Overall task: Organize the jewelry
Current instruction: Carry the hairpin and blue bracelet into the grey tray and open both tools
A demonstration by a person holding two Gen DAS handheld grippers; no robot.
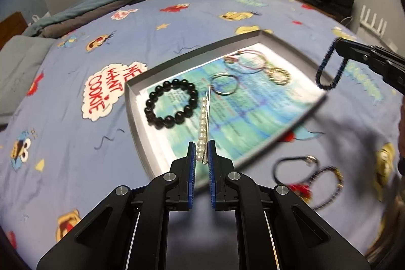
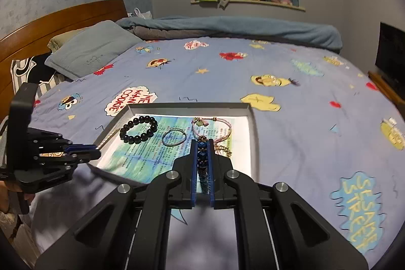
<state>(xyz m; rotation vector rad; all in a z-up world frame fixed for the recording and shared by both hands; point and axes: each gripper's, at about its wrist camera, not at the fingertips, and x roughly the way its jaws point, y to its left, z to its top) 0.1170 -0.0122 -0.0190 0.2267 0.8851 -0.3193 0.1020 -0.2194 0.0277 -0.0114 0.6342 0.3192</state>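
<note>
so, status on both tools:
left gripper: jaws nearly closed, pinching the near end of the pearl hair pin; pin runs straight ahead from the tips, lying over the tray liner.
right gripper: jaws clamped tight on the blue bead bracelet; in the left view it hangs as a slack loop from the tips, in the air over the tray's right edge.
handling, pin: light, stiff wire spine with small round glossy pearls; likely slippery on the pearls, so grip across the metal end as now.
handling, blue bracelet: light, limp, tiny faceted beads on a cord; will swing, so probably lower slowly.
tray: shallow grey rectangle with raised rim, printed blue-green paper liner, sits on the cartoon bedsheet.
ahead-left of left tips: black bead bracelet, big round glossy beads, stiff ring shape.
straight ahead: thin metal hoop, rigid wire.
further ahead-right: pink cord bracelets and a small gold bead ring.
right of left tool, off tray: two loose bracelets on the sheet, blurred, detail unclear.
</note>
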